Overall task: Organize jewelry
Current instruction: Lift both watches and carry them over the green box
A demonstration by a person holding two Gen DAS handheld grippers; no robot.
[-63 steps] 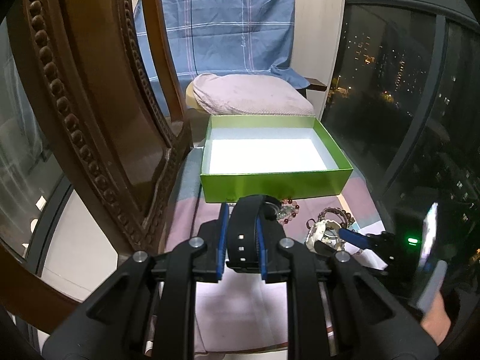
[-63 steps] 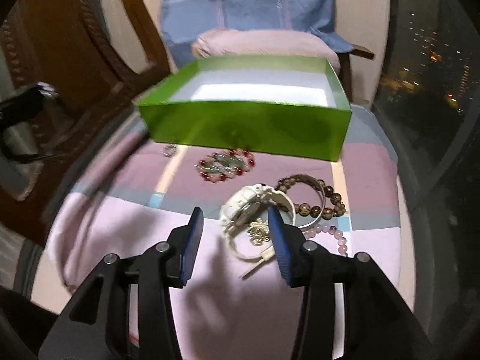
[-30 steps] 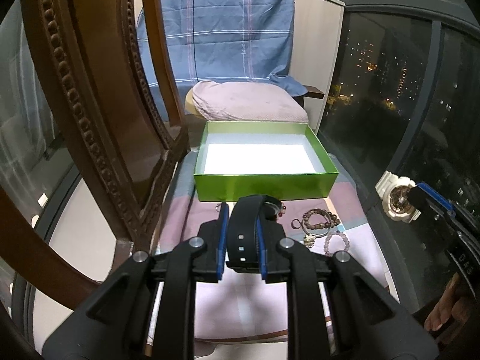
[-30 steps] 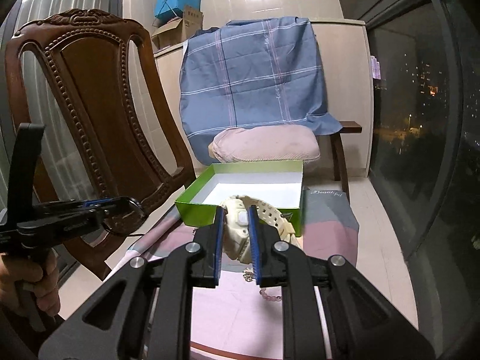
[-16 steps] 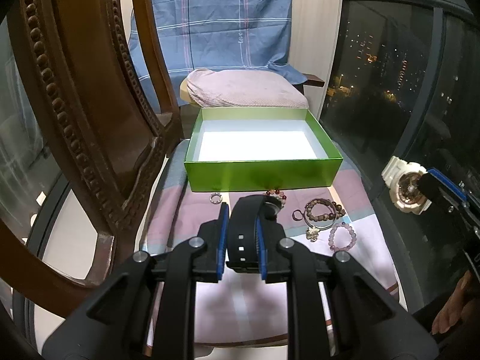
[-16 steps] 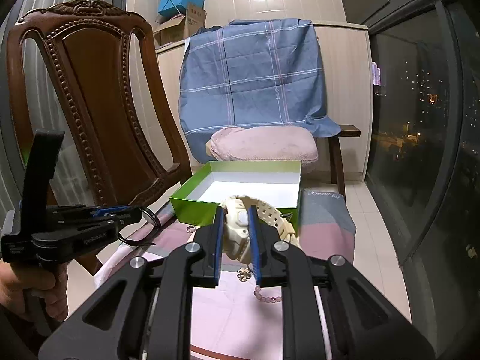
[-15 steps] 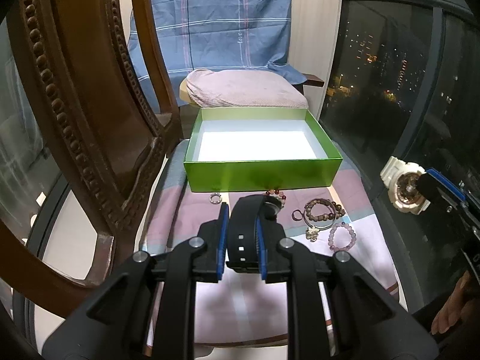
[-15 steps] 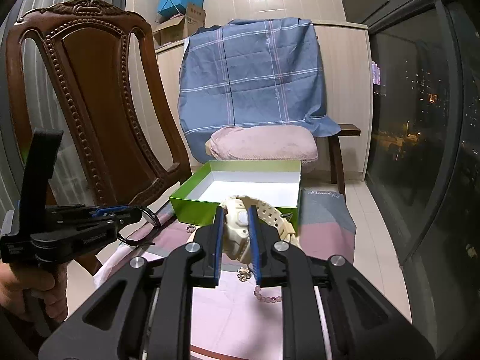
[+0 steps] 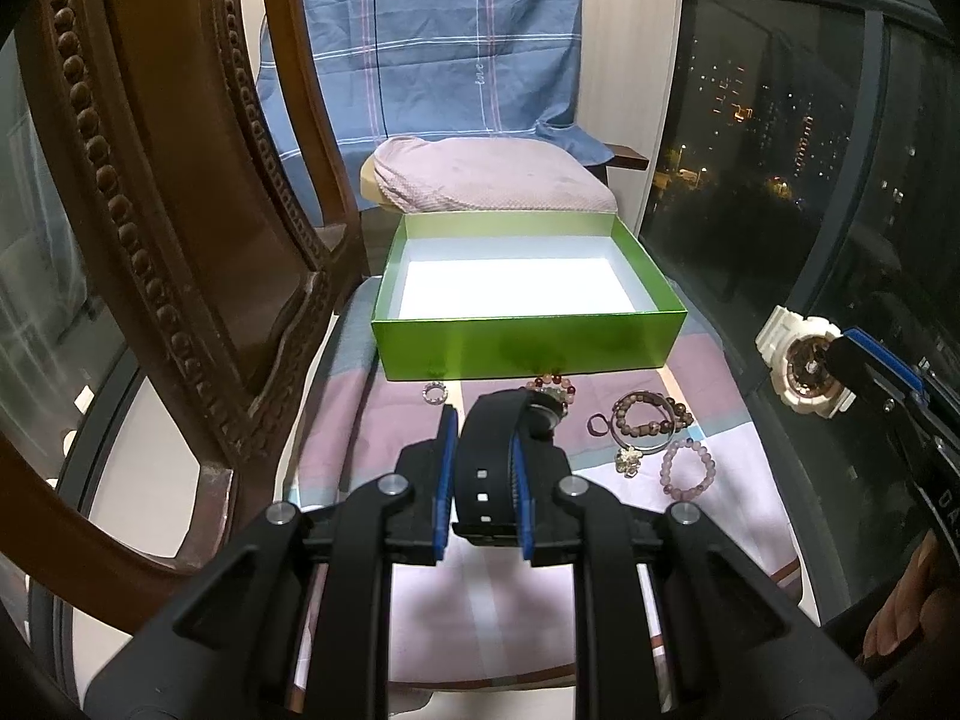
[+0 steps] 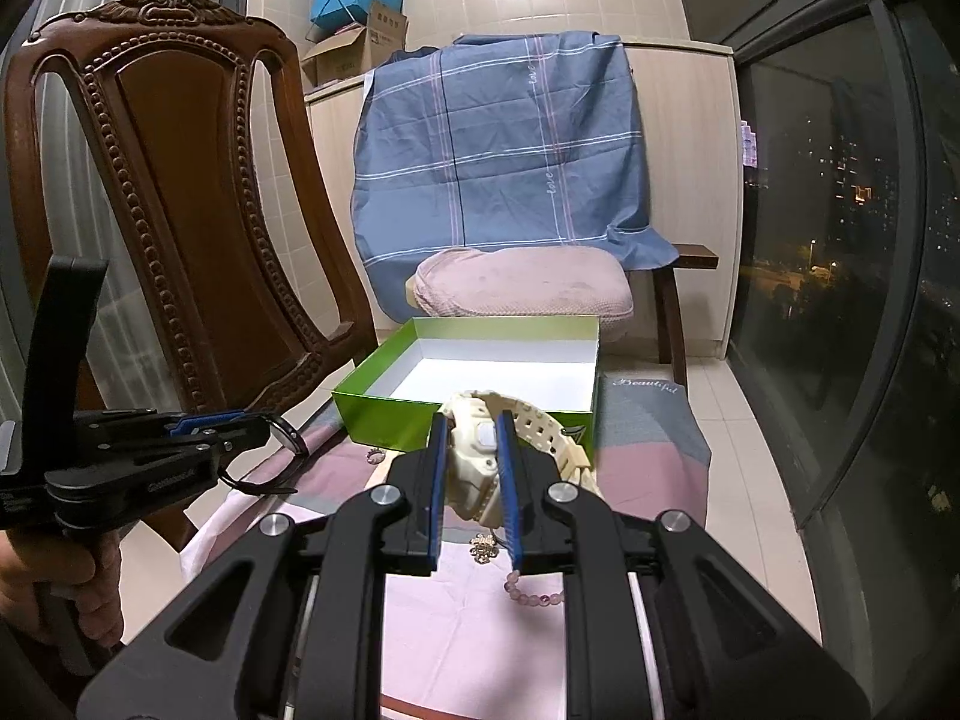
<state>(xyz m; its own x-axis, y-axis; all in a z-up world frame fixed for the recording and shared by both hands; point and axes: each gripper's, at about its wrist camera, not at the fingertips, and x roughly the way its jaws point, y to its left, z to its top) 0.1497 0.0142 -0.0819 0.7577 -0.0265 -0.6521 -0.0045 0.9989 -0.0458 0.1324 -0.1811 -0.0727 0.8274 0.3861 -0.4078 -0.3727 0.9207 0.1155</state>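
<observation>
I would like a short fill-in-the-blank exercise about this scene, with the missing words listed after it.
1. The left gripper is shut on a ____ watch.
2. The right gripper is shut on a ____ watch.
3. The open box is ____ on the outside.
4. The inside of the box holds ____ jewelry.

Missing words: black; cream-white; green; no

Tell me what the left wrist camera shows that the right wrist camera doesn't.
Only the left wrist view shows the brown bead bracelet, the small ring fully, and the white watch's face. Only the right wrist view shows the chair's carved top and the cardboard boxes. Both show the open green box, the black watch in the left gripper, the pink bead bracelet and the blue cloth.
</observation>
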